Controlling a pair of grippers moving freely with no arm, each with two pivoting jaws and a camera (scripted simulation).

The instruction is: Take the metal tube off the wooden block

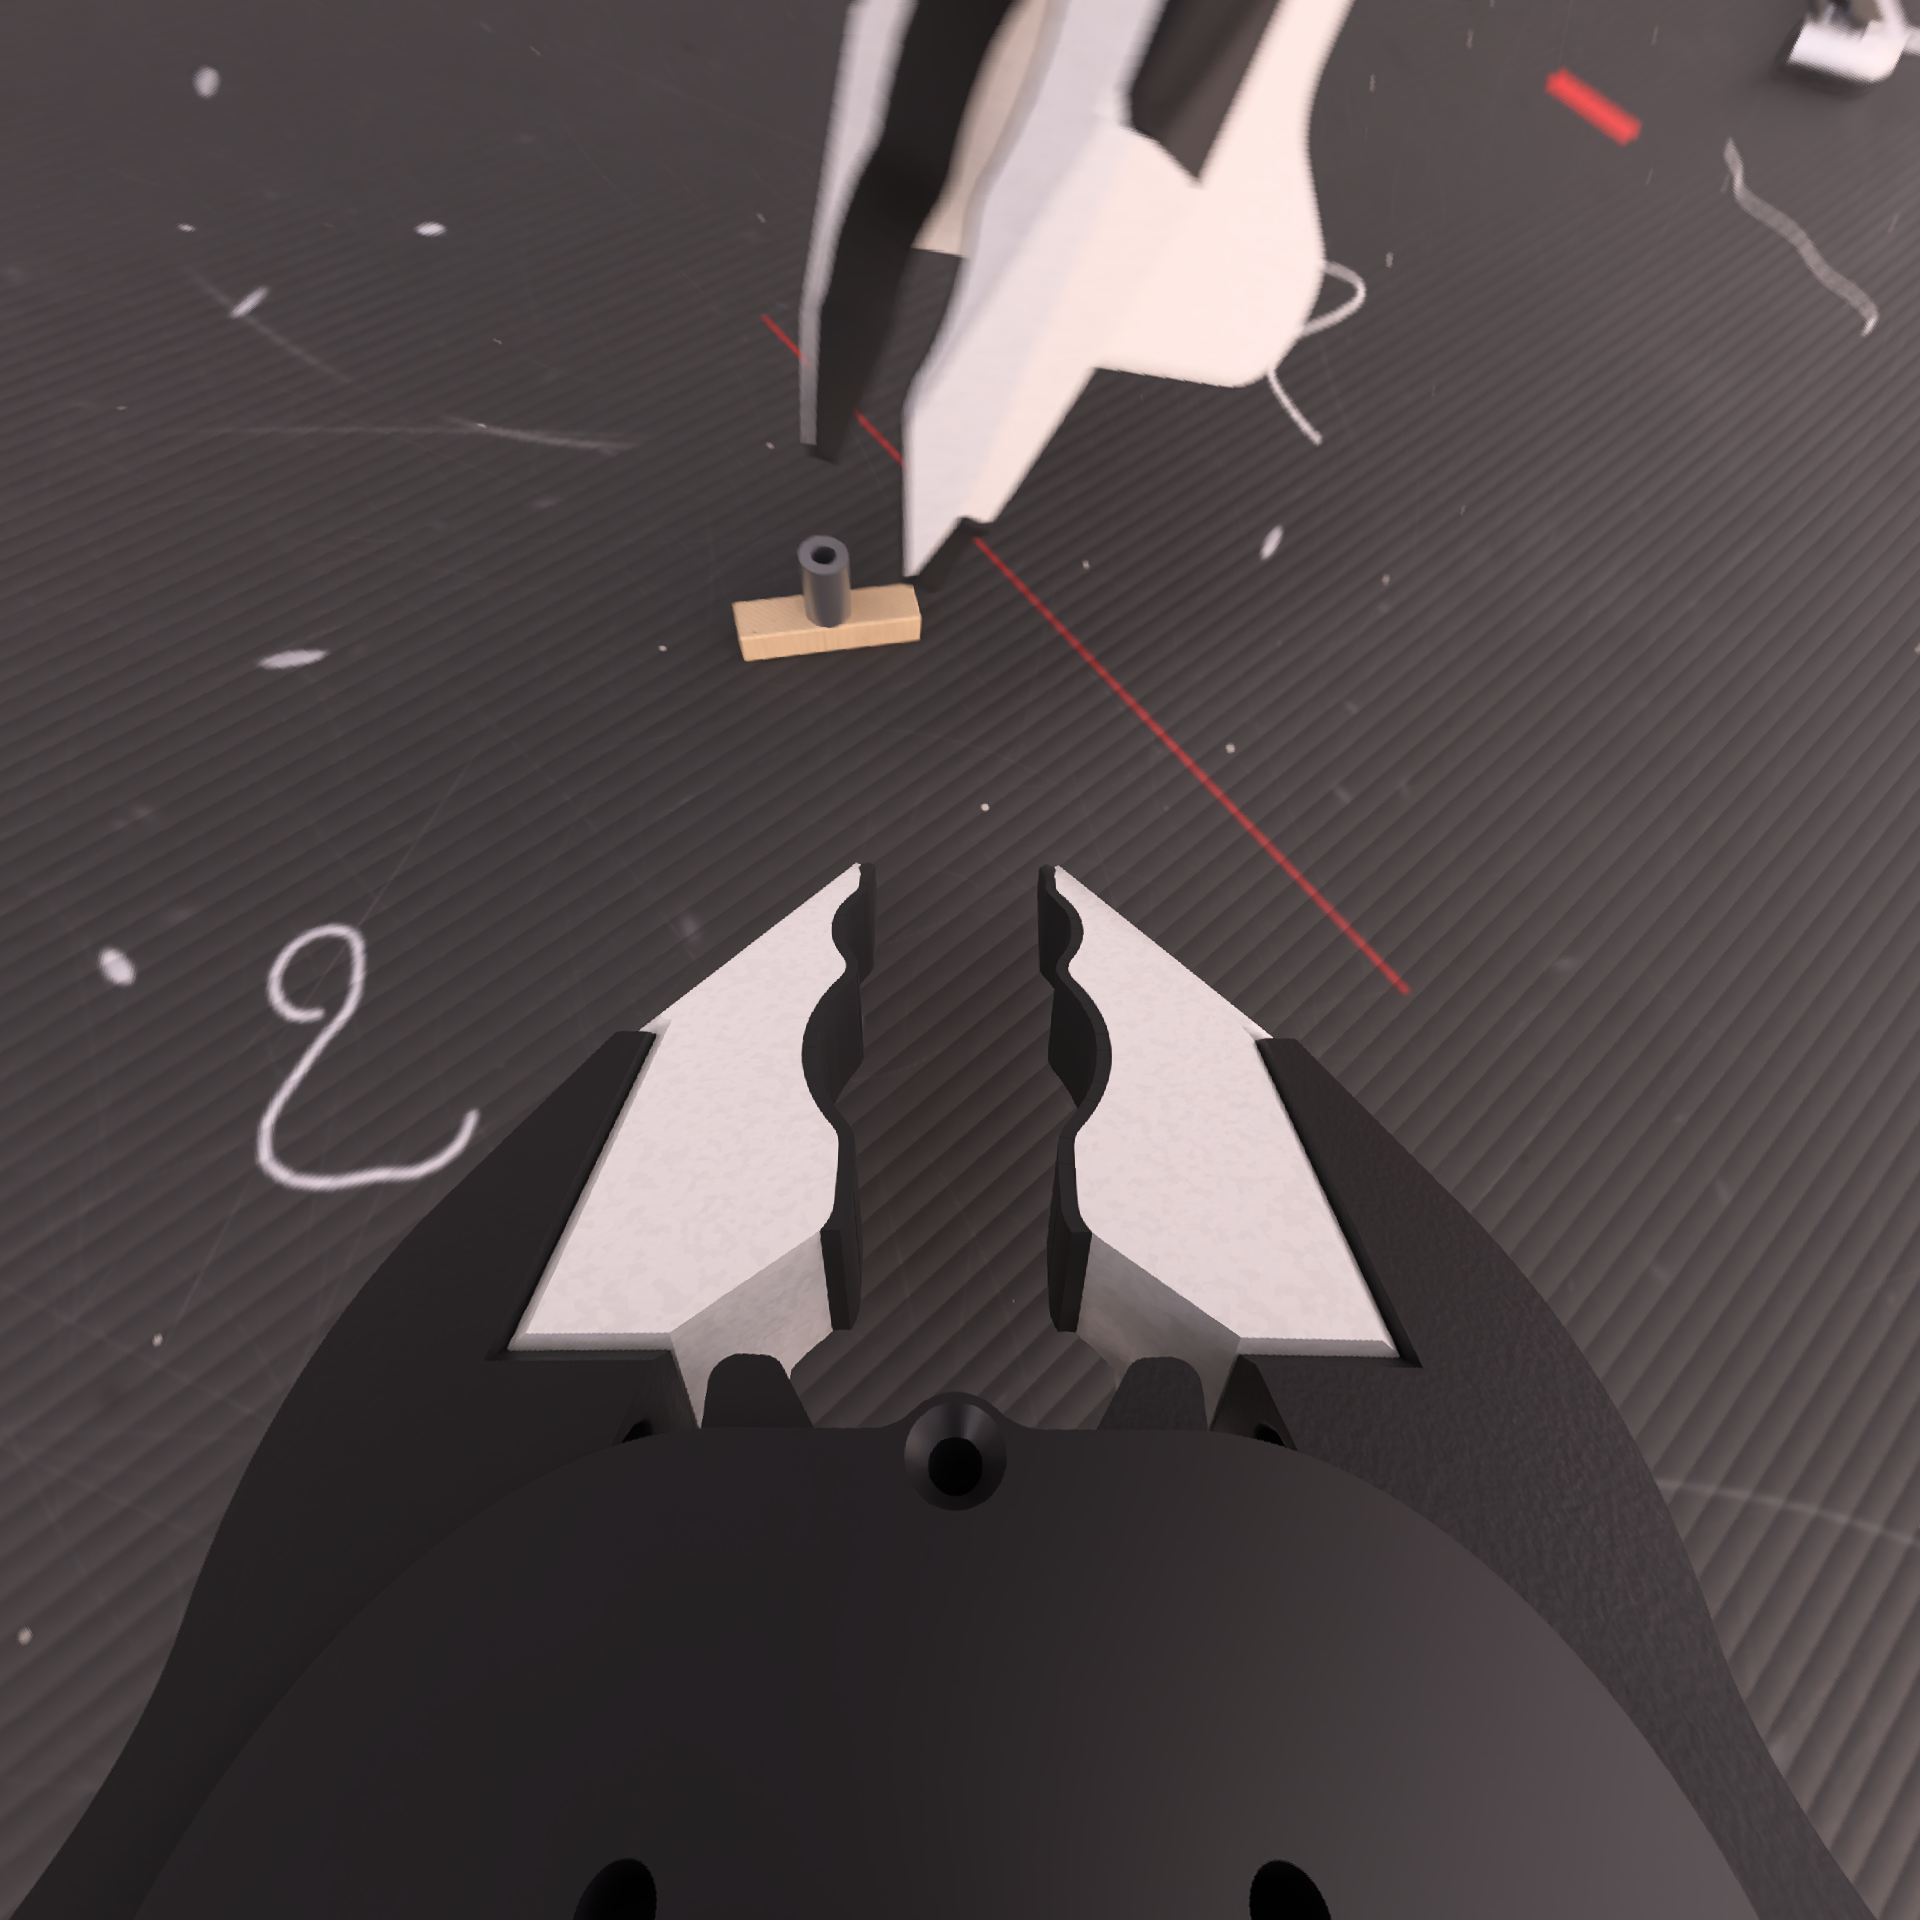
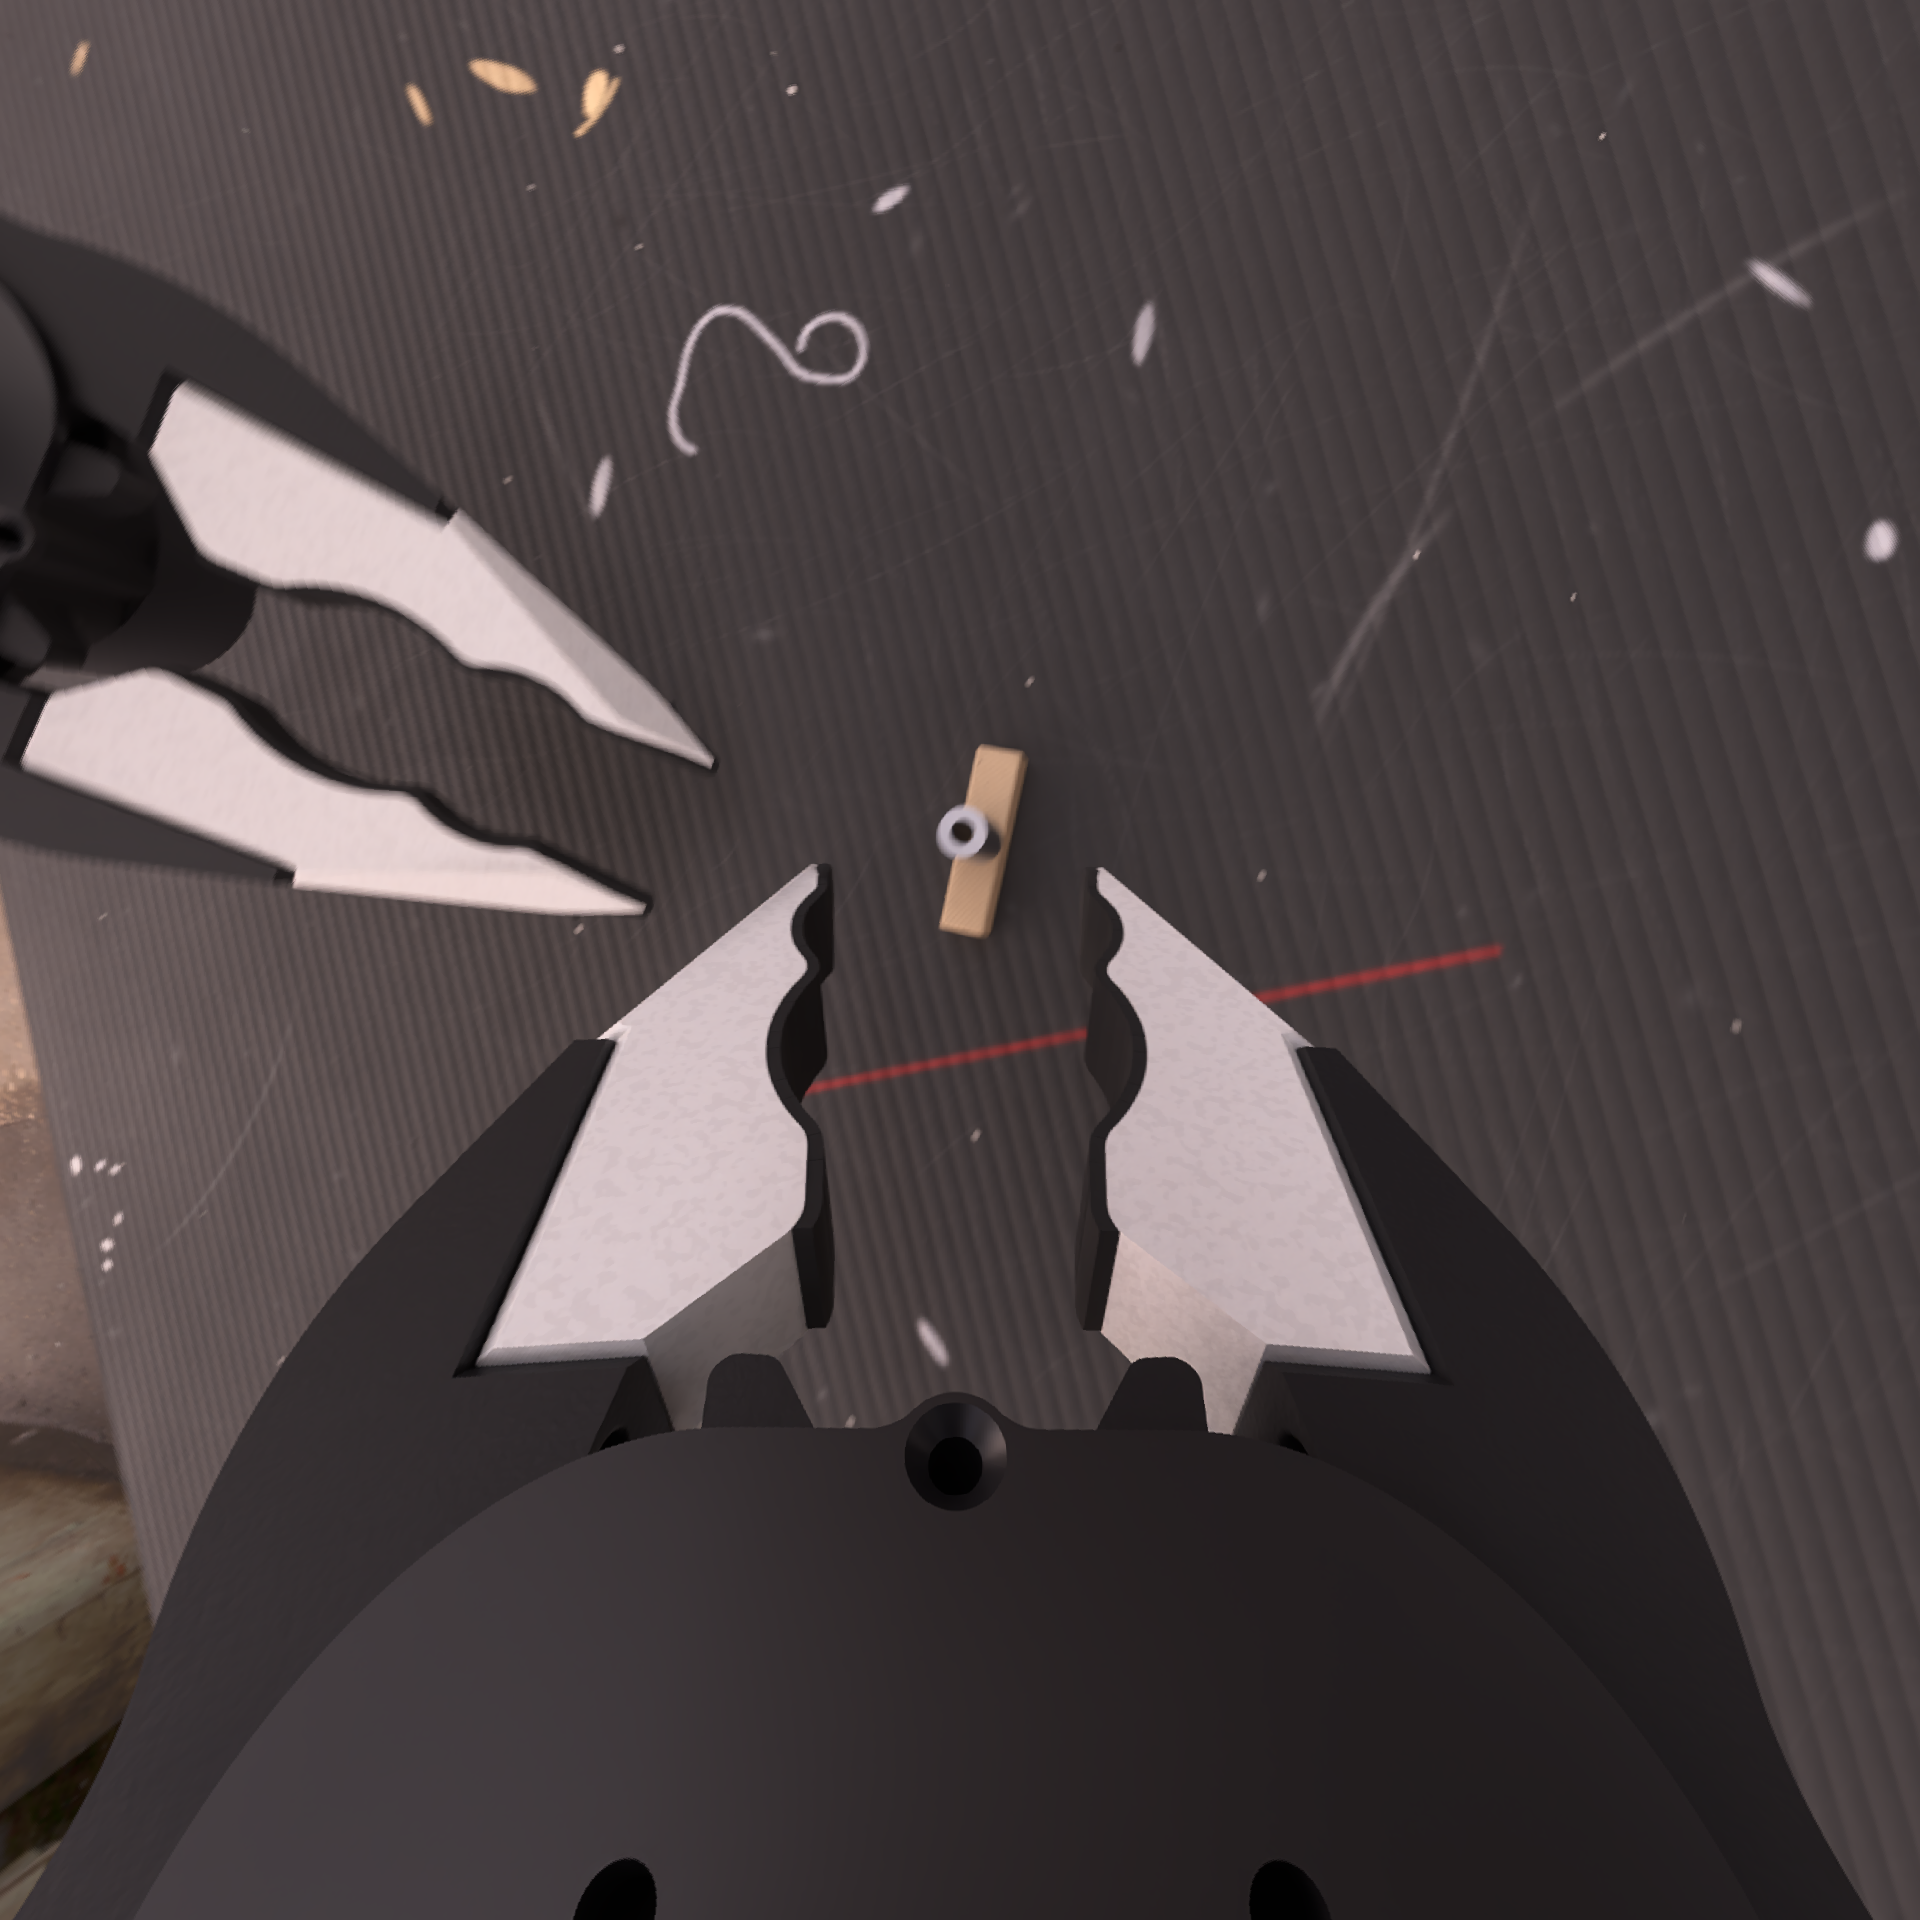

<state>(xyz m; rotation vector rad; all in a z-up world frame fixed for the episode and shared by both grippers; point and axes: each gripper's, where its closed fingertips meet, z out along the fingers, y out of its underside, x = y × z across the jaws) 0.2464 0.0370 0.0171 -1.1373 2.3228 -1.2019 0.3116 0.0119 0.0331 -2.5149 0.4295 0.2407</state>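
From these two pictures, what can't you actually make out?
- How the metal tube is seated in the wooden block: the joint is too small in both views.
- The block's far right end, left wrist view: hidden behind the right tool.
- The right tool's upper body, left wrist view: cut off by the top edge and blurred.
- The pale object at the top right corner, left wrist view: cut off.

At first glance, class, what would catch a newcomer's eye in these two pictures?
The small grey metal tube standing upright in the pale wooden block on the dark ribbed mat draws the eye. The right tool hangs open above it, the left tool waits open farther back. A thin red line crosses the mat nearby.
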